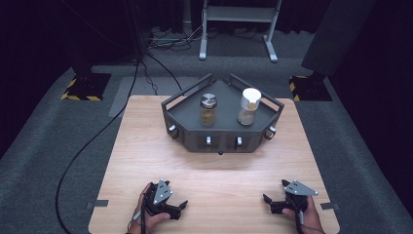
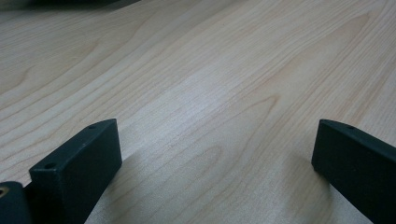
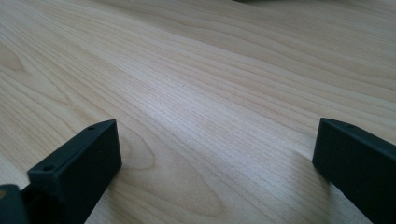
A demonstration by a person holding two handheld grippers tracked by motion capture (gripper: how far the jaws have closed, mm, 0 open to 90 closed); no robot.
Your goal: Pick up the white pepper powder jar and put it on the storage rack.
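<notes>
Two jars stand in a dark grey angular tray (image 1: 195,129) at the far middle of the wooden table (image 1: 146,146). One is a brown jar with a silver lid (image 1: 208,110); the other is a pale jar with a white lid (image 1: 249,106). My left gripper (image 1: 183,206) rests on the table near the front left edge, held by a hand, jaws wide apart with nothing between them. My right gripper (image 1: 267,204) rests near the front right edge, also open and empty. Both gripper views look low across bare wood, left gripper (image 2: 215,154) and right gripper (image 3: 215,154).
The tray has low side rails and small knobs (image 1: 208,140) along its front face. Around the table lies grey carpet with a black cable (image 1: 83,151) at the left. A metal stand (image 1: 238,29) is beyond the table.
</notes>
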